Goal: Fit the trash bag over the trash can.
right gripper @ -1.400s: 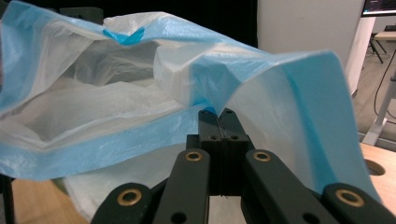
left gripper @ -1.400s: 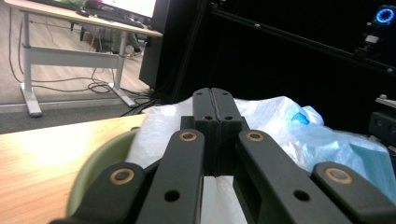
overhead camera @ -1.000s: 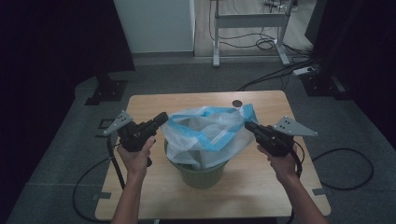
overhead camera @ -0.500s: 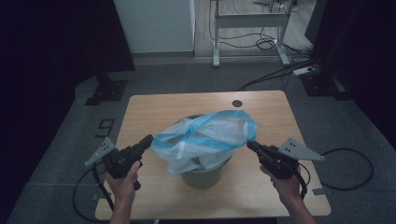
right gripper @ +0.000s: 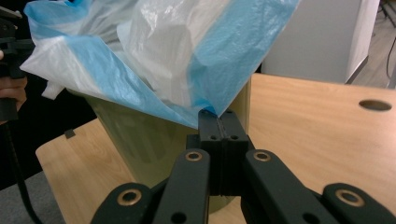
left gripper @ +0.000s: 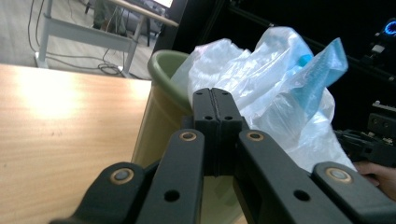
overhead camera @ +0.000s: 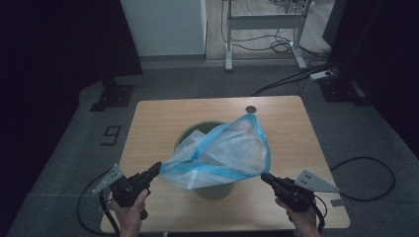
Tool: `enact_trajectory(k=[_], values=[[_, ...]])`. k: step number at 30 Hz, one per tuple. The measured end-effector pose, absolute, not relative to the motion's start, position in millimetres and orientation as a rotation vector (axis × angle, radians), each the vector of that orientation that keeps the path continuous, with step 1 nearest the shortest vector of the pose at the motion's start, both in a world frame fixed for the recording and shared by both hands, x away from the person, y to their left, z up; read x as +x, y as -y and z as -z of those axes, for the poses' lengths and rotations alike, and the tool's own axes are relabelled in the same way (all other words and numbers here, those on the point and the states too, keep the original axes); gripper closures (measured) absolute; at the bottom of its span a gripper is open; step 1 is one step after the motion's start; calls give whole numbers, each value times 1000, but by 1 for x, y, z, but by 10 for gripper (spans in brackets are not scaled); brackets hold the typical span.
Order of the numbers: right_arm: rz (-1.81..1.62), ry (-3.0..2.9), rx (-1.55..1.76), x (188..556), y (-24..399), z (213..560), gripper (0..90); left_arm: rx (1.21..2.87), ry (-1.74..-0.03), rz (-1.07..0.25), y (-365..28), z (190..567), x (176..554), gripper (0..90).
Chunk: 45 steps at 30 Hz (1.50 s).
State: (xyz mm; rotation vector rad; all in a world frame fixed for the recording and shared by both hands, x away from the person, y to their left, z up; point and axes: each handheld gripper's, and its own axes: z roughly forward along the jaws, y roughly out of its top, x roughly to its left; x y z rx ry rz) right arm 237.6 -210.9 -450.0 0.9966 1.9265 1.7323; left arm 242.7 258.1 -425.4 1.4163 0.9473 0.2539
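You've got both jaws clamped on the bag (overhead camera: 222,155)'s blue hem: left gripper (overhead camera: 154,170) on the lower-left corner, right gripper (overhead camera: 266,177) on the lower-right. The bag itself sits mid-frame, draped over the green bin (overhead camera: 213,190) on the table (overhead camera: 158,118). My worry is that thin plastic: pull the corners apart too hard and it could tear or slip out. Drag sideways and I reckon that bin tips over.
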Motion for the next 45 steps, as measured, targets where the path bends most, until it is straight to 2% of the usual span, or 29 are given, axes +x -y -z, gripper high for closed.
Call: enact_trajectory(k=[12,23,26,27,35,41,45], values=[[-1694,-1994,1025,235,208,470,892,1454,-989,-231,-262,445,238,897],[-1612,-2023,1084,255,206,479,892,1486,-1027,-213,-264,456,246,889],[-1616,-2002,1065,255,207,471,892,1464,-994,-247,-268,445,241,664],[-1614,-1997,1059,254,207,468,892,1468,-980,-264,-271,441,239,623],[-1594,-1977,1015,250,206,456,892,1464,-944,-310,-277,409,233,443],[-1579,-1981,1008,250,203,455,891,1545,-873,-347,-248,379,234,309],[-1572,-1981,1003,250,204,453,891,1654,-817,-343,-225,358,237,282]])
